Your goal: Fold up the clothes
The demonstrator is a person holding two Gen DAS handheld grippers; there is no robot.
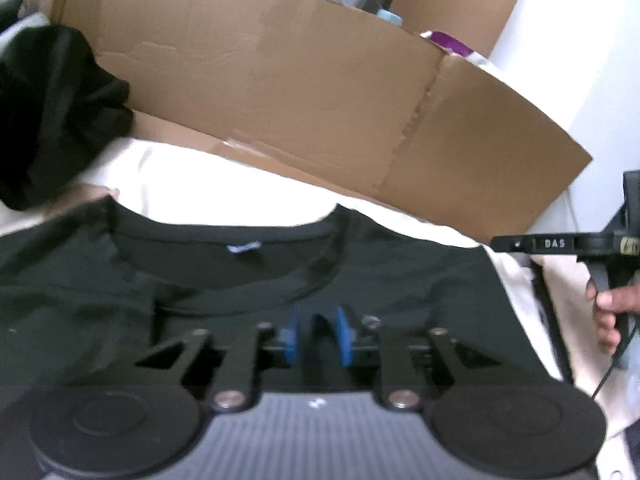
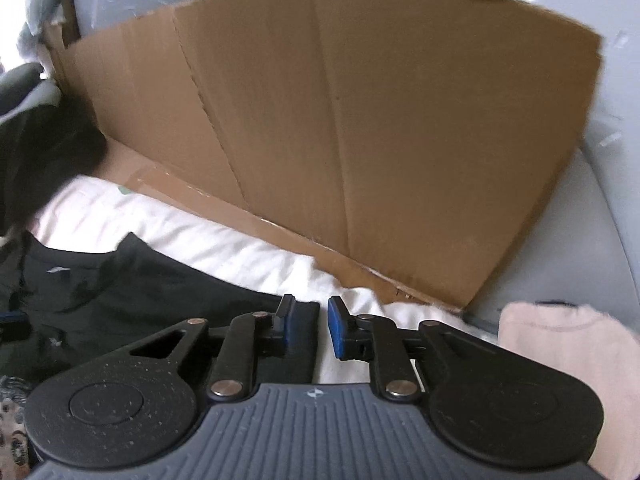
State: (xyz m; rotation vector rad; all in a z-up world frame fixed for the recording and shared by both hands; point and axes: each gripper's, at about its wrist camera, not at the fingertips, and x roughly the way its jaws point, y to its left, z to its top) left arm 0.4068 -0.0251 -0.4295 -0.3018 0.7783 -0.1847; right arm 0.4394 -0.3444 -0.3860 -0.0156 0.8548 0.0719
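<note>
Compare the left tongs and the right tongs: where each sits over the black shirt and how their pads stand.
The left tongs sit over the middle of the black T-shirt, just below its collar; the right tongs sit at the shirt's edge, over black cloth and white sheet. The left pads have dark cloth between them, possibly pinched; the right pads stand apart, gripping nothing. Both have blue pads and face the cardboard.

The black T-shirt point(image 1: 248, 280) runs under the left gripper's body and out of frame, its small blue neck label point(image 1: 243, 248) too blurred to read, a pink garment point(image 2: 568, 360) clipped at right.
</note>
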